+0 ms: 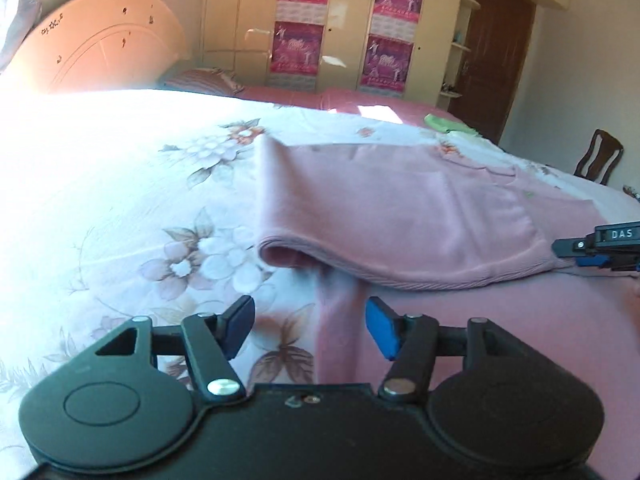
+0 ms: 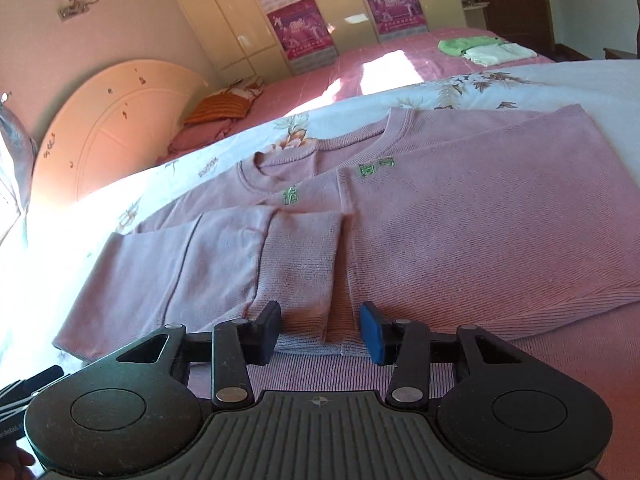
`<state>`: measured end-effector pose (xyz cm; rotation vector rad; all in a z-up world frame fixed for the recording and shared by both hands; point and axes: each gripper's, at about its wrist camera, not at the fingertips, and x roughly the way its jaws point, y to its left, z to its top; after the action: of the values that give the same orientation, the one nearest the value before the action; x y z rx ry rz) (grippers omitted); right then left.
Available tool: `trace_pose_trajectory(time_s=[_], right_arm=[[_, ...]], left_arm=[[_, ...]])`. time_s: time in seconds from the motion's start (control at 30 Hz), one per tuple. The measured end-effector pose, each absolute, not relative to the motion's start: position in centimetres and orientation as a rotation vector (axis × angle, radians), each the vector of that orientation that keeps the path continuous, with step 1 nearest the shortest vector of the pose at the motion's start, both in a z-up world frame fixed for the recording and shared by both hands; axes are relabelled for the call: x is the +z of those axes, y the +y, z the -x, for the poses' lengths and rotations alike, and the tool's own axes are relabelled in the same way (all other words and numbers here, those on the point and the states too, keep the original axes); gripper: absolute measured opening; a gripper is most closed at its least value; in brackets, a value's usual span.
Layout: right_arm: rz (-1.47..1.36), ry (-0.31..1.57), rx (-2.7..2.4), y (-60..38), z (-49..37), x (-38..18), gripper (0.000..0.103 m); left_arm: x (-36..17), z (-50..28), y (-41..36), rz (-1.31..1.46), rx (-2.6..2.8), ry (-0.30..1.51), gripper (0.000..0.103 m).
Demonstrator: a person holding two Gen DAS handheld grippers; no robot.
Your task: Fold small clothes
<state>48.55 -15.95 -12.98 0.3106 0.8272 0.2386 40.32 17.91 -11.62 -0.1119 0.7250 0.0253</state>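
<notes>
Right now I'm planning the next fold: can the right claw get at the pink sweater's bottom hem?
Probably yes. The right claw stands open just above the pink sweater, whose ribbed hem lies between its fingers, with nothing over it.

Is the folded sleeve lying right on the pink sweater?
Touching. The right wrist view shows the sleeve resting flat across the pink sweater.

We see the left gripper (image 1: 310, 328) — black linkage arms, silver pivot screws, one dark pad, one blue. The right gripper (image 2: 320, 334) matches, with a ribbed grey body — "DAS" lettered on its side.
</notes>
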Motion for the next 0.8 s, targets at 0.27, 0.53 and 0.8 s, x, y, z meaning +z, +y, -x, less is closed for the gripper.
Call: trace_pose_trajectory(time_s=[0.27, 0.53, 0.8], right_arm=[[-0.087, 0.694, 0.274, -14.4, -48.6, -9.9, 0.003], [-0.109, 0.665, 0.106, -20.5, -49.2, -9.1, 0.003], [-0.141, 0.705, 0.104, -21.4, -48.2, -10.9, 0.003]], left_arm=[[-12.1, -43.2, 17.7, 0.067, 0.028, 0.705, 0.052], [-12.3, -43.4, 18.4, 0.066, 0.026, 0.709, 0.045], [-12.4, -43.5, 18.7, 0.061, 0.014, 0.716, 0.043]])
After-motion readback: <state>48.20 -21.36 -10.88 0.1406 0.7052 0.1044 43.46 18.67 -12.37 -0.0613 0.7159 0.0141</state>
